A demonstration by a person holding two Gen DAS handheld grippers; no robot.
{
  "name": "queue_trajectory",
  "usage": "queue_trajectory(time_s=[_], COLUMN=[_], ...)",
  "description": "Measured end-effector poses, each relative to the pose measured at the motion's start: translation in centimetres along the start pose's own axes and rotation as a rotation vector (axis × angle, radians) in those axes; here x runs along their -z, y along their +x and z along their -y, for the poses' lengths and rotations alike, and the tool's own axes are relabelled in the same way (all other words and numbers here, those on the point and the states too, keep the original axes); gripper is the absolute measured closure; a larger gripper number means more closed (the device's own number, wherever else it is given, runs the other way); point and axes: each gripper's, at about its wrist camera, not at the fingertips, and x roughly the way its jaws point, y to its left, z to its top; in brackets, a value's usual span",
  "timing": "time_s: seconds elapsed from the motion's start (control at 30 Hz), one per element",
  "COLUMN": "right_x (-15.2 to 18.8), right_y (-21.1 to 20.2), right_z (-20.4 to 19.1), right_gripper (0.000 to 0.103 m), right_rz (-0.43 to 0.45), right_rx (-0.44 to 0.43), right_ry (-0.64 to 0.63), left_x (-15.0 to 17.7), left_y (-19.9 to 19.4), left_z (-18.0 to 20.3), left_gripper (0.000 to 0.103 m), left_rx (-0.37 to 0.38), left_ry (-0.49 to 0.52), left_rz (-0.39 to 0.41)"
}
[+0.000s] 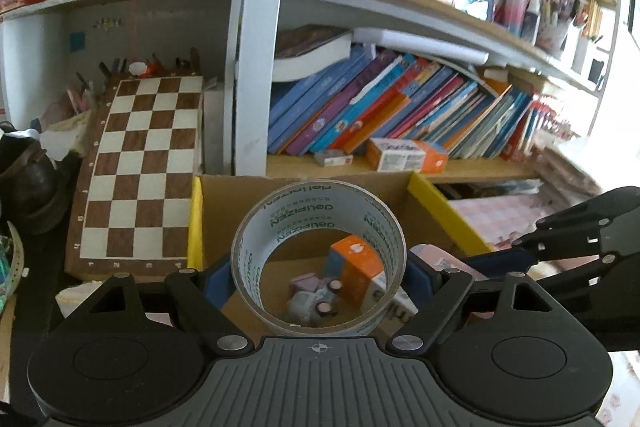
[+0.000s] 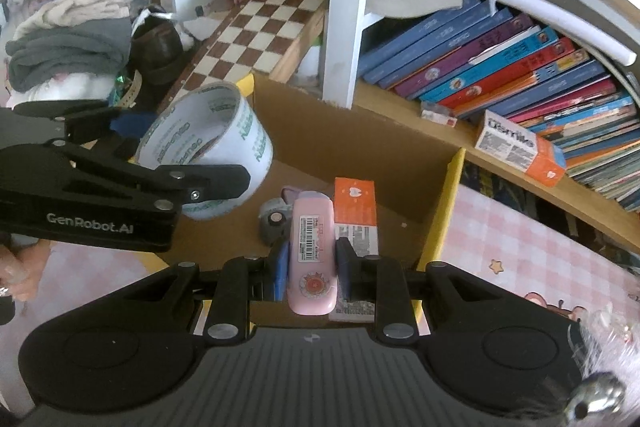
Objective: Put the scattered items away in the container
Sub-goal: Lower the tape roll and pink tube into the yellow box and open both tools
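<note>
- Two grippers hang over an open brown cardboard box with yellow-edged flaps.
- Left gripper clamps a wide roll of clear packing tape with green lettering by its outer sides, jaws spread wide, above the box's left part.
- Right gripper is closed narrowly on a slim pink case with a barcode sticker, above the box's middle.
- Inside the box lie an orange-and-white carton and a small grey-and-lilac toy car, just beside each other.
</note>
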Motion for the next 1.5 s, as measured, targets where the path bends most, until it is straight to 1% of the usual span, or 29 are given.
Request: queue_trajectory(time_s=[0.33,0.47,0.7,0.87,0.97,1.2,1.5], right_x=[-0.2,-0.2,-0.3,-0.4,-0.3,0.0,0.0], right_y=[3.7,4.5,5.8,6.7,7.1,7.8,7.9], right_z=[-0.2,0.0,0.4,0.7,0.9,1.6,1.6], right_gripper=[0.080,0.080,0.080,0.080,0.080,0.080,0.080], right_rz=[-0.068,-0.080,-0.110,-0.134,-0.144,-0.171,-0.176], right_rx=[-0.041,-0.058,-0.073,-0.080,-0.088,-0.119,-0.122], right_ry=[-0.034,-0.023,-0.004,-0.001,0.024,0.094,0.097], left_x=[0.2,0.6,0.5,0.1,-0.1,0.0,0.0], left_y=[2.6,3.3,4.0,4.5,4.7,4.8,4.9], left_z=[-0.3,-0.4,-0.1,0.1,0.3,0.5,0.5], left_gripper=[0.018,0.018,0.018,0.018,0.018,0.018,0.018], left_rx=[-0.006,-0.004,0.000,0.026,0.039,0.023,0.016], left_ry=[0.028,0.030,0.044,0.046,0.048,0.051,0.048], left_rz=[-0.056,-0.082,-0.093,-0.108,-0.118,-0.136,-0.145])
